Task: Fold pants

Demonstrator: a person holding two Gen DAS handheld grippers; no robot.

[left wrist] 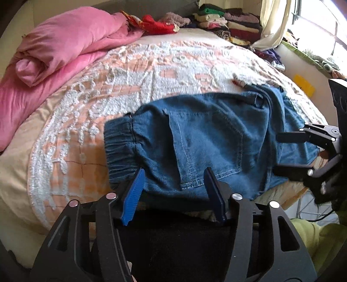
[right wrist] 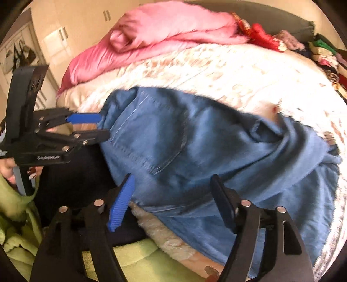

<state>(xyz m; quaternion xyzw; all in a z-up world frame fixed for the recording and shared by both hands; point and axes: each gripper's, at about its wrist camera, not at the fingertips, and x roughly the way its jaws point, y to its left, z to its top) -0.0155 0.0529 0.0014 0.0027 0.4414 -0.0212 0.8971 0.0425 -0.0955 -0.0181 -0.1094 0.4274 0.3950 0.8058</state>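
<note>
Blue denim pants (left wrist: 208,143) lie folded on the bed near its front edge, elastic cuff to the left and a back pocket facing up. They fill the middle of the right wrist view (right wrist: 206,151), rumpled at the right. My left gripper (left wrist: 173,184) is open, its blue-padded fingers straddling the near hem of the pants, not clamped. It also shows at the left of the right wrist view (right wrist: 102,128). My right gripper (right wrist: 171,195) is open over the near edge of the pants; in the left wrist view it (left wrist: 279,151) is at the pants' right end.
The bed has a peach and white textured cover (left wrist: 130,71). A folded pink quilt (left wrist: 56,50) lies at the back left. Stacks of folded clothes (left wrist: 229,19) stand at the back right by a window. A green sleeve (right wrist: 19,217) is at the lower left.
</note>
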